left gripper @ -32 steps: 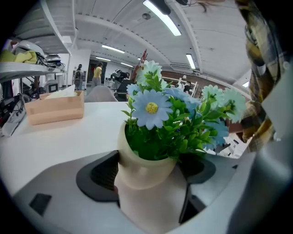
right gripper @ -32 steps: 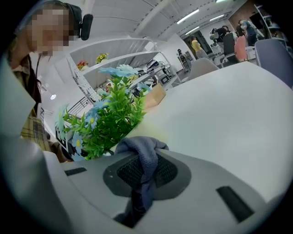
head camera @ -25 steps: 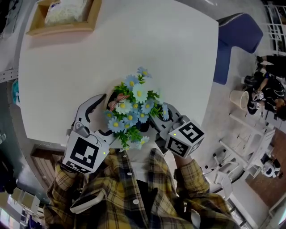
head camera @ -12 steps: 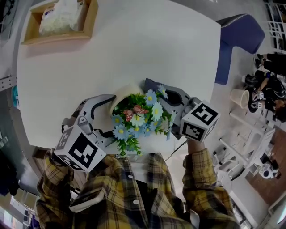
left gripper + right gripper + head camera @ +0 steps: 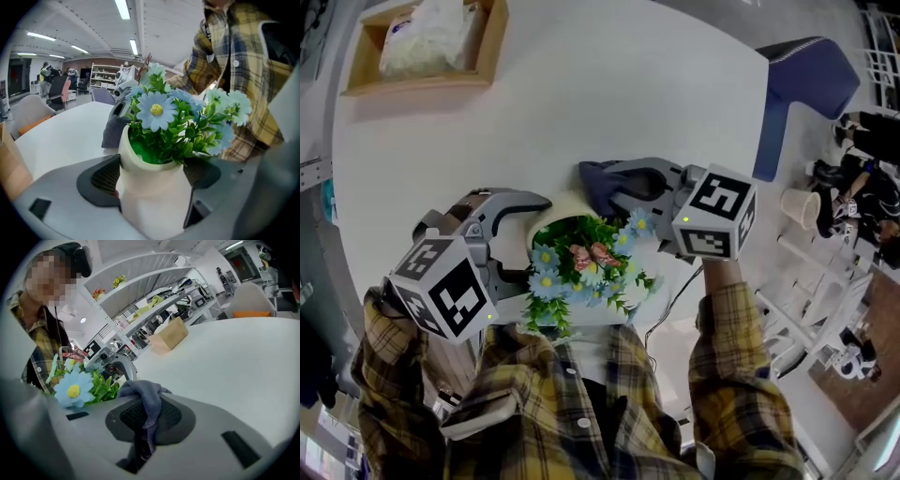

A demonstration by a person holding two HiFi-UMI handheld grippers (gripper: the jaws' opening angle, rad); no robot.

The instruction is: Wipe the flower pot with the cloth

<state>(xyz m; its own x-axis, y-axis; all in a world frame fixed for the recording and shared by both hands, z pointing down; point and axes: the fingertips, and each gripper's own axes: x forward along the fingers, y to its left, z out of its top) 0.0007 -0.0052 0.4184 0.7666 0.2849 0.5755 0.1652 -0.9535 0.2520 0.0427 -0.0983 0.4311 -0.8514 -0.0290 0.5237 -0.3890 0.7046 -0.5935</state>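
Head view, flower pot [image 5: 562,206] holding blue flowers [image 5: 586,267]

The person wears a yellow checked shirt [image 5: 581,412] with white buttons [image 5: 572,372]. The left claw [image 5: 530,234] and right claw [image 5: 602,187] are grey, each with a black-and-white cube [image 5: 441,286].

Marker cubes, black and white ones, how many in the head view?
2. One black-and-white marker cube sits lower left on the left gripper; the other on the right gripper. None seems hidden.
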